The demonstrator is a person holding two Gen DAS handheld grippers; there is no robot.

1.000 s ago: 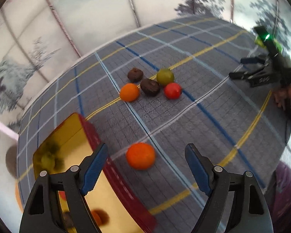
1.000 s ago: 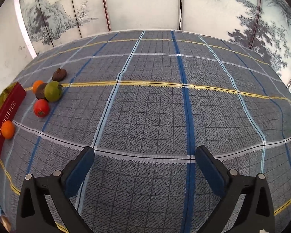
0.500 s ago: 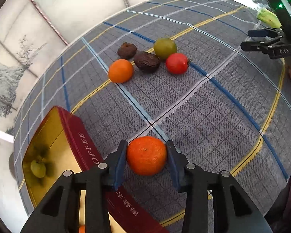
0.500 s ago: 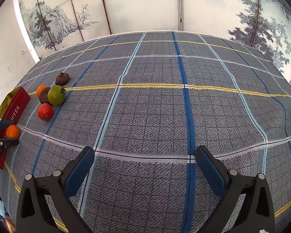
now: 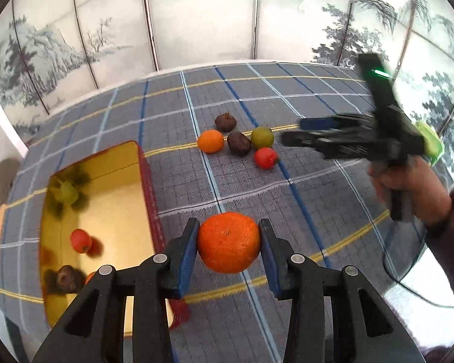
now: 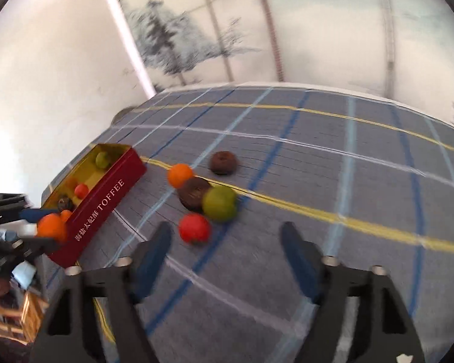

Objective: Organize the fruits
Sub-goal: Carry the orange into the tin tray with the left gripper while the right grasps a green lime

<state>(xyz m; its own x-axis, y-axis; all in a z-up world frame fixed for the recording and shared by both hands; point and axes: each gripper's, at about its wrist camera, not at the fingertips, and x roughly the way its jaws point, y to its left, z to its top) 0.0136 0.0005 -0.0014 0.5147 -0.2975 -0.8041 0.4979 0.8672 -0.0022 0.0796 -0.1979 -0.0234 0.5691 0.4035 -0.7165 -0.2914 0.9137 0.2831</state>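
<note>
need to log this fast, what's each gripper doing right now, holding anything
Left gripper: shut on the orange.
Right gripper: holding nothing, jaws closing above the red fruit.

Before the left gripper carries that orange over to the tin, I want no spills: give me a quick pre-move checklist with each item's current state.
1. Left gripper pads pressing both sides of the held orange: ok.
2. Orange lifted clear of the cloth: cannot tell.
3. Toffee tin open, with free floor space: ok.
4. Right gripper out of the path, jaws closing on nothing: ok.
5. Five loose fruits, such as the tomato, away from the tin: ok.
</note>
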